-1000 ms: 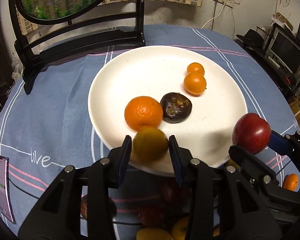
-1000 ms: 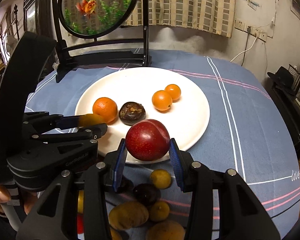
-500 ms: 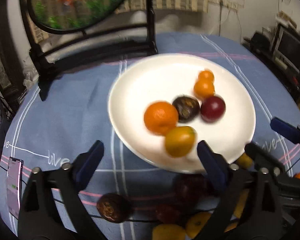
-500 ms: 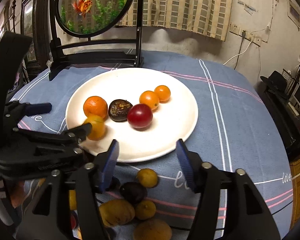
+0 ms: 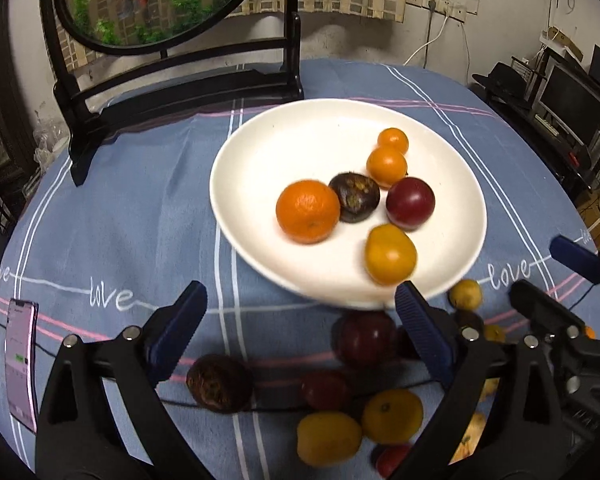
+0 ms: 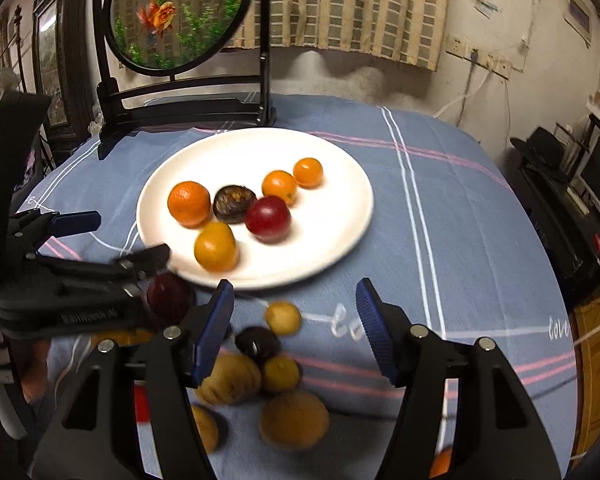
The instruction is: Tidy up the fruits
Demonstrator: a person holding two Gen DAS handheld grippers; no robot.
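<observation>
A white plate (image 5: 268,136) (image 6: 348,184) on the blue cloth holds several fruits: a big orange (image 5: 307,211) (image 6: 189,203), a dark wrinkled fruit (image 5: 354,197) (image 6: 233,204), two small oranges (image 5: 386,165) (image 6: 279,186), a red plum (image 5: 410,203) (image 6: 267,218) and a yellow-orange fruit (image 5: 390,254) (image 6: 215,247). My left gripper (image 5: 300,320) stands open and empty just short of the plate's near rim. My right gripper (image 6: 294,318) is also open and empty, above loose fruit on the cloth. The left gripper (image 6: 112,240) shows at the left of the right wrist view.
Several loose fruits lie on the cloth near me: a red plum (image 5: 366,338), a dark wrinkled one (image 5: 219,382), yellow ones (image 5: 328,438) (image 6: 294,420). A black-framed round goldfish screen (image 5: 172,80) stands behind the plate. A phone (image 5: 20,364) lies at the left edge.
Both grippers have opened and drawn back. The yellow-orange fruit left the left gripper and the red plum left the right one; both now lie on the plate.
</observation>
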